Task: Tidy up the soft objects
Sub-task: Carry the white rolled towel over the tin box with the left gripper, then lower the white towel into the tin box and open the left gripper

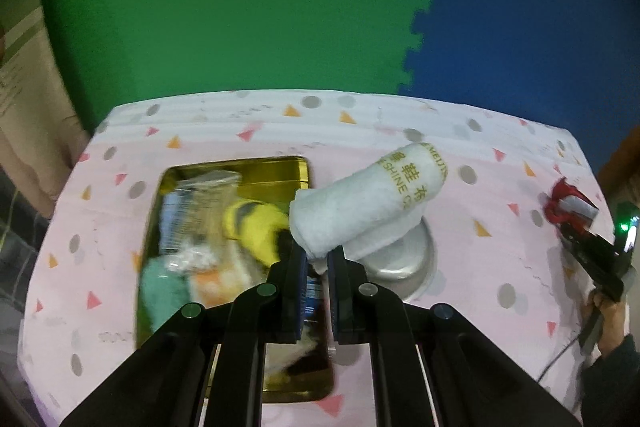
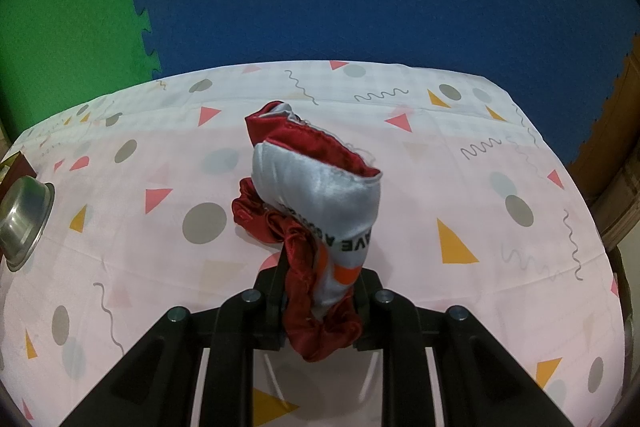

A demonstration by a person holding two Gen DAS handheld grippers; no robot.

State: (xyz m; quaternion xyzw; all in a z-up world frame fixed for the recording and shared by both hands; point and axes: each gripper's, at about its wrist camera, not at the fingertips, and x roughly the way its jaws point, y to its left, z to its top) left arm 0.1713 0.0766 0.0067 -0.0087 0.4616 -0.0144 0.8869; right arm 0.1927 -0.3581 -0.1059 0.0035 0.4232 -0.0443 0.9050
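my left claw (image 1: 317, 261) pinches the rolled white towel (image 1: 360, 203) by its near end, roll pointing away; gold tin (image 1: 236, 183) lies just left. my right claw (image 2: 320, 291) grips the red satin pouch (image 2: 316, 187).

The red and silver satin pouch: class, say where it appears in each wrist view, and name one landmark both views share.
Left wrist view: the red and silver satin pouch sits small at the far right edge, held in the right claw.
Right wrist view: it fills the centre, rising from the right claw.
Shared landmark: the steel bowl on the patterned tablecloth.
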